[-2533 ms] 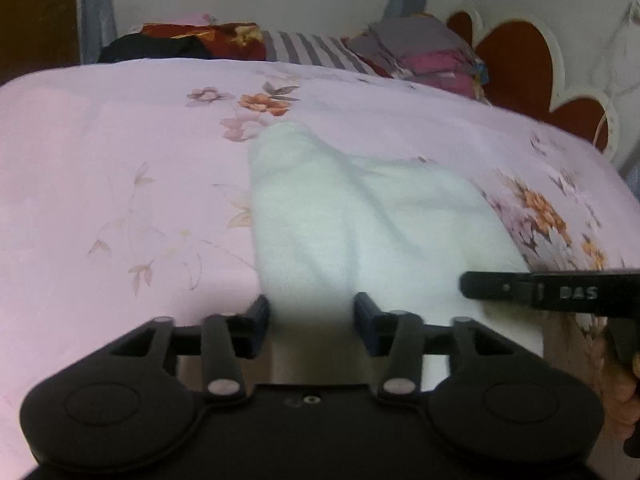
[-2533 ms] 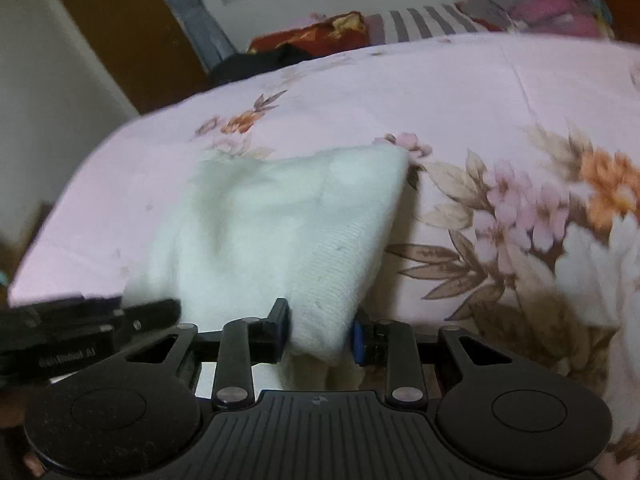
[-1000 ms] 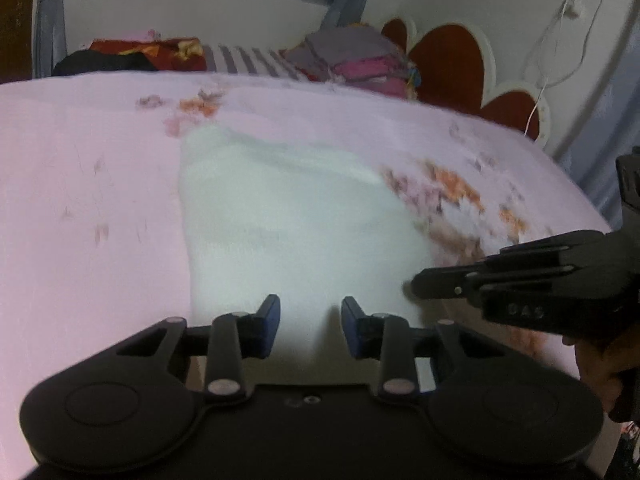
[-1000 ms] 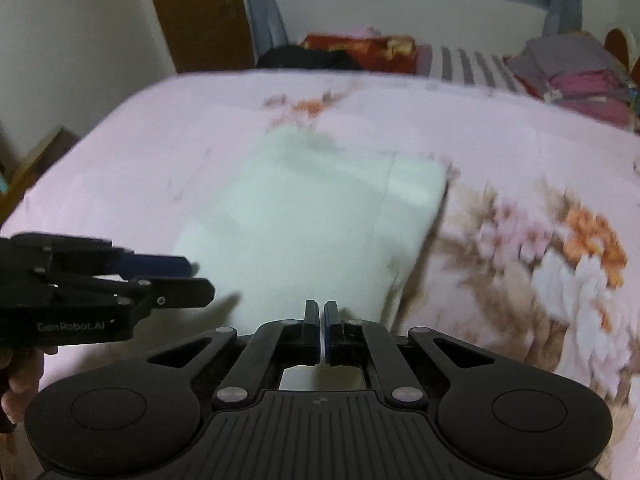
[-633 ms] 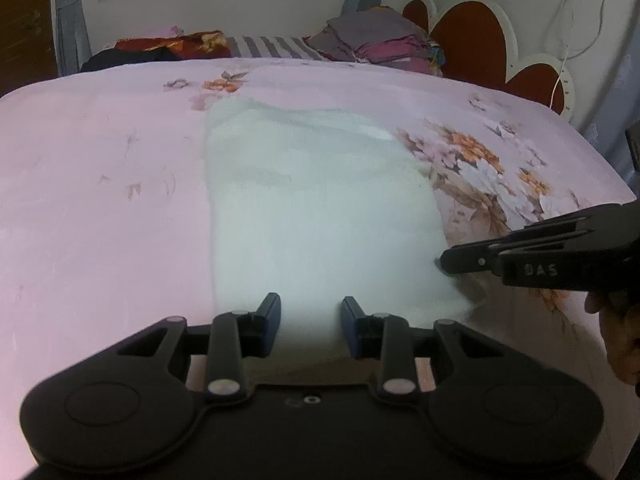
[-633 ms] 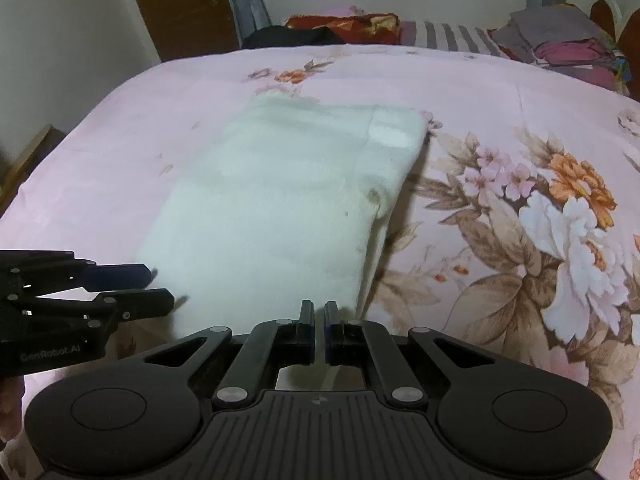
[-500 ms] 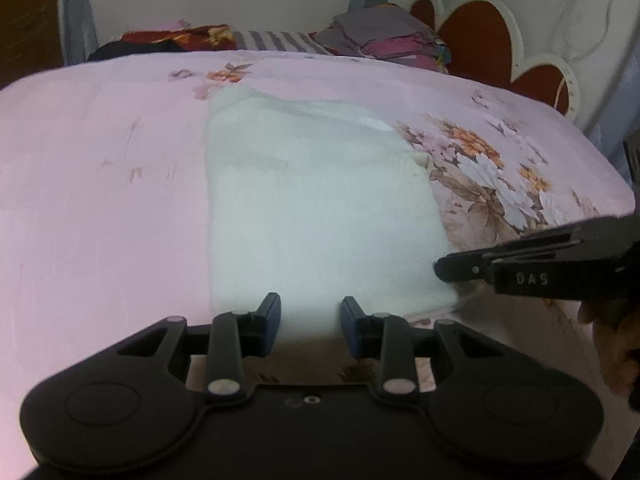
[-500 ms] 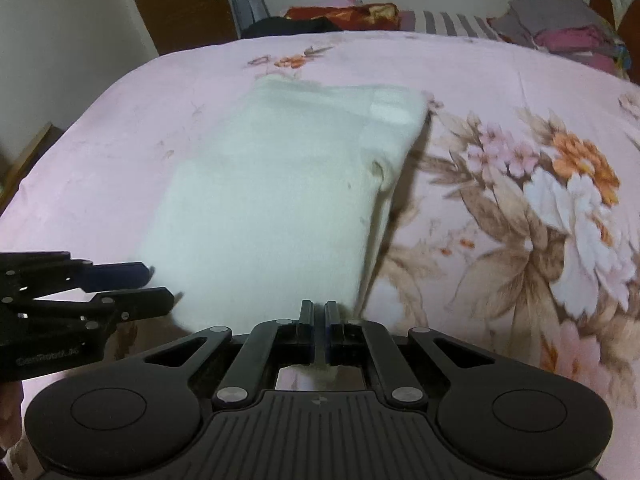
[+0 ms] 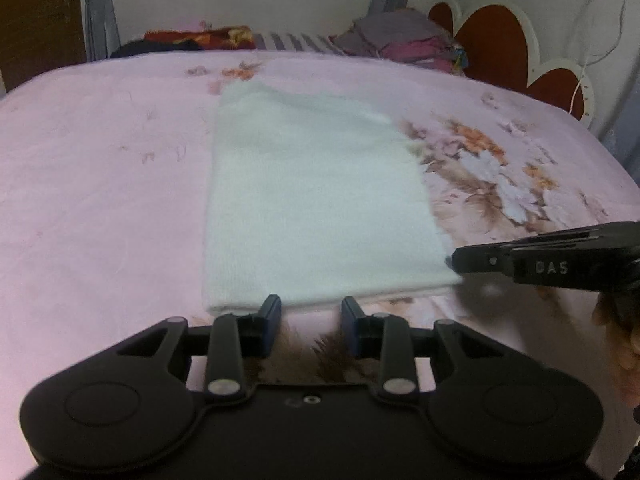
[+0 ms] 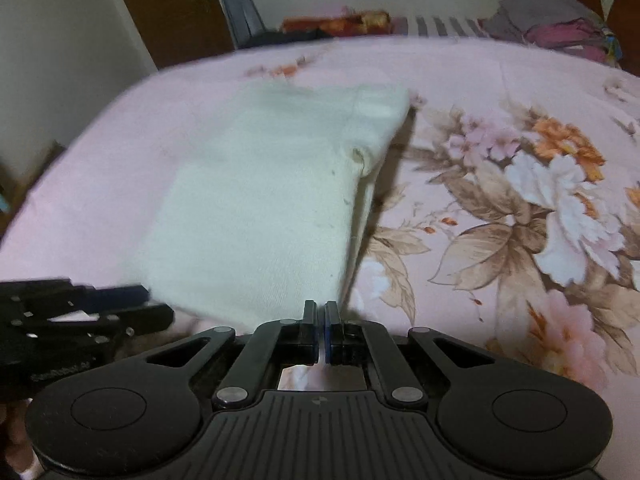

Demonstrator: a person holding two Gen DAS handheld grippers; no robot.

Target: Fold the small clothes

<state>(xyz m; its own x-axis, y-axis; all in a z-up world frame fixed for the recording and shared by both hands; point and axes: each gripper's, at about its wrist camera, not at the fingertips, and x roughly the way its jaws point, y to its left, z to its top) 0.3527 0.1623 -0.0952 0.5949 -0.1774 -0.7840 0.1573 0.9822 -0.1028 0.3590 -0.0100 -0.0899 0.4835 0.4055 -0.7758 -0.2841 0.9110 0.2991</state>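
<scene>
- One white knit garment point(image 9: 316, 204) is lying flat on the floral bedsheet point(image 9: 100, 184), already folded into a rectangle.
- It is looking soft, light and limp, so it is best pinched at its near corners.
- The left gripper point(image 9: 310, 312) is standing apart, empty; the right gripper point(image 10: 321, 320) is pressed together, holding nothing.

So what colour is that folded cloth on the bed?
White, perhaps slightly cream, and plain; the cloth shows best in the left wrist view.

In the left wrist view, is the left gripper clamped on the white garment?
No. The left gripper stands open just short of the white garment's near edge, with only bedsheet between its jaws.
</scene>
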